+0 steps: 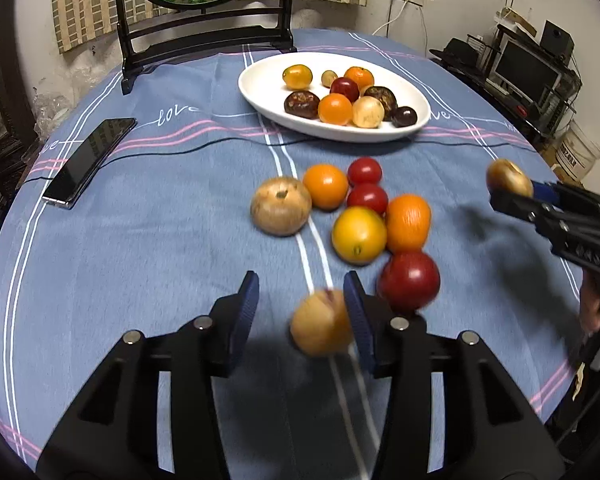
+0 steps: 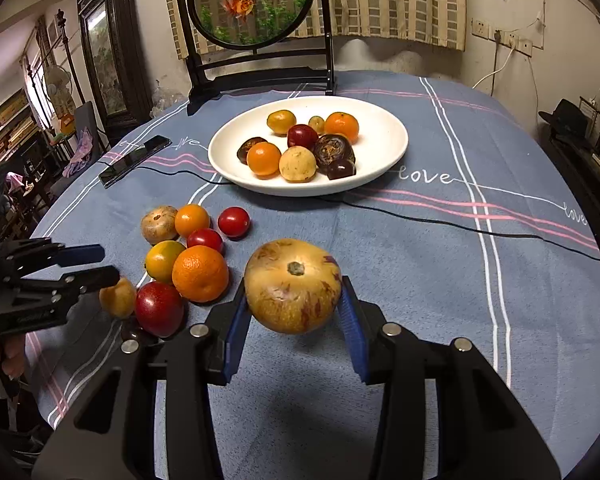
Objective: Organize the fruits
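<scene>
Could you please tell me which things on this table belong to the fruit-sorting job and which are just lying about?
Part of the job:
- white plate of sorted fruit
- loose fruit pile on the cloth
- tan fruit in the right gripper
- small blurred fruit between the left gripper fingers

Just lying about:
- phone
- black cable
- goldfish screen

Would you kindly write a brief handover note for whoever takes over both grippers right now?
Right gripper: shut on a large tan, purple-streaked round fruit, held above the blue tablecloth.
Left gripper: open; a small blurred tan fruit sits between its fingers, ungripped.
Done: nine fruits in the white oval plate.
Left: seven loose fruits clustered before the plate, such as the dark red plum, plus those two.
</scene>
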Available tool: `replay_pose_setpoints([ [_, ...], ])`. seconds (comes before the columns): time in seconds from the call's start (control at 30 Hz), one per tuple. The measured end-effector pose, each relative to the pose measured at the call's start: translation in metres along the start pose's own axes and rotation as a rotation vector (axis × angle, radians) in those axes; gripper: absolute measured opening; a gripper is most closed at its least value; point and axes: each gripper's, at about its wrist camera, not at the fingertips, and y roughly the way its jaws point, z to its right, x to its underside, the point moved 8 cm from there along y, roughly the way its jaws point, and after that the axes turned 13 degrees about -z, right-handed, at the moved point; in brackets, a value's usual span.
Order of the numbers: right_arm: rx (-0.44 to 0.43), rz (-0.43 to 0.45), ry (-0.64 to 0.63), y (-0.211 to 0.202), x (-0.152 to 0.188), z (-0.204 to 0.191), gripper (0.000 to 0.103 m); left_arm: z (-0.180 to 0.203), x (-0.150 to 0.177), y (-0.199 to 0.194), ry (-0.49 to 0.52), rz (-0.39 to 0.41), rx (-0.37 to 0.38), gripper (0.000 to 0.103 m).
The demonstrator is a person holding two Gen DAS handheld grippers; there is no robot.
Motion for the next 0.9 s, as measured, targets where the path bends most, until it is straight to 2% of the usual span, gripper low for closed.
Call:
replay_pose_setpoints([
  [0.17,-0.012,-0.001,-0.009,0.000,0.003,-0.006,0.043,0.012,0.010,0.001,0.036,-0.019,0.044,0.045],
  [0.23,-0.015,-0.002,-0.009,-0.001,0.005,-0.008,0.043,0.017,0.014,0.009,0.047,-0.040,0.036,0.046],
  [0.33,-0.016,-0.002,-0.009,-0.001,0.005,-0.008,0.043,0.013,0.015,0.014,0.050,-0.027,-0.007,0.046],
  [0.47,-0.015,0.004,-0.009,-0.004,0.007,-0.010,0.043,0.001,0.015,0.030,0.010,-0.068,0.000,0.046],
  [0.6,-0.022,0.010,-0.008,-0.007,0.008,-0.012,0.043,0.000,0.009,0.033,0.009,-0.052,0.004,0.046],
  [0.77,-0.022,0.007,-0.007,-0.007,0.008,-0.012,0.043,-0.006,0.003,0.035,-0.018,-0.048,0.012,0.031],
  [0.9,-0.025,0.003,-0.006,-0.005,0.008,-0.012,0.043,-0.010,0.000,0.035,-0.028,-0.052,0.020,0.031],
])
